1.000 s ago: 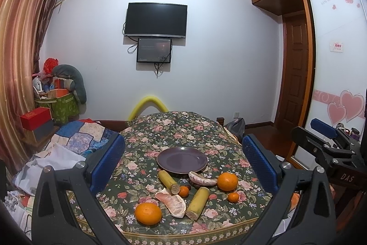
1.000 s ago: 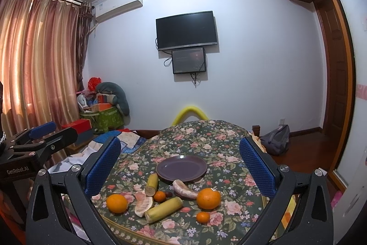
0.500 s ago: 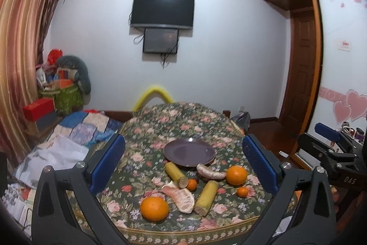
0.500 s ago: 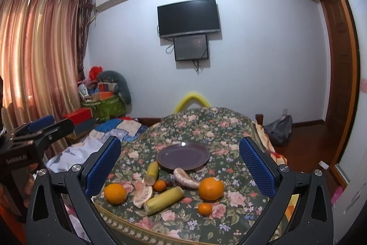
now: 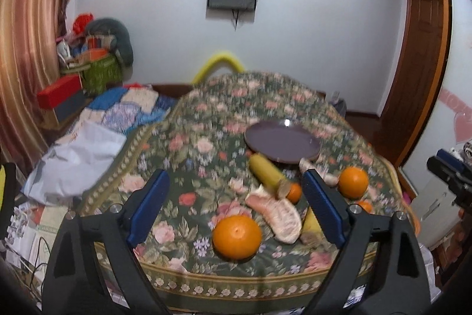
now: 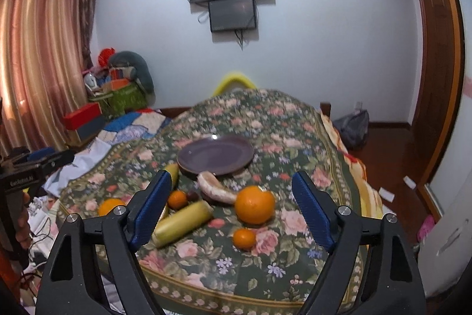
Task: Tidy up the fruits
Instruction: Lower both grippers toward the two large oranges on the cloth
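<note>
- Orange fruit is what both grippers face: a big orange [image 5: 237,233] sits at the near edge of the worktop [image 5: 188,143], at about 6 o'clock from the purple plate [image 5: 282,144], which is bare.
- Between them lie a peeled pomelo wedge [image 5: 275,213], a yellow cut stalk [image 5: 267,173] and a tiny mandarin [image 5: 293,192], all loose on the floral cloth and close together.
- Left gripper [image 5: 236,204] hangs above the near orange with its jaws spread wide, holding nothing; right gripper [image 6: 233,207] is likewise wide open and empty, over a second orange [image 6: 255,204].
- Risk, as I judge it: round fruit near the cloth's edge may roll off toward 6 o'clock if a finger nudges it rather than straddles it.
- Closing on the wedge could crush its soft flesh, or drag the mandarin along with it.
- Both grippers heading for the plate together could collide.
- Right view alone shows a second yellow stalk [image 6: 183,223] lying whole, a peeled banana-like piece [image 6: 216,188] touching the plate's rim at 6 o'clock, and a small mandarin [image 6: 244,238] unobstructed.
- Left view alone shows the wedge in full; in the right view a finger hides most of it.
</note>
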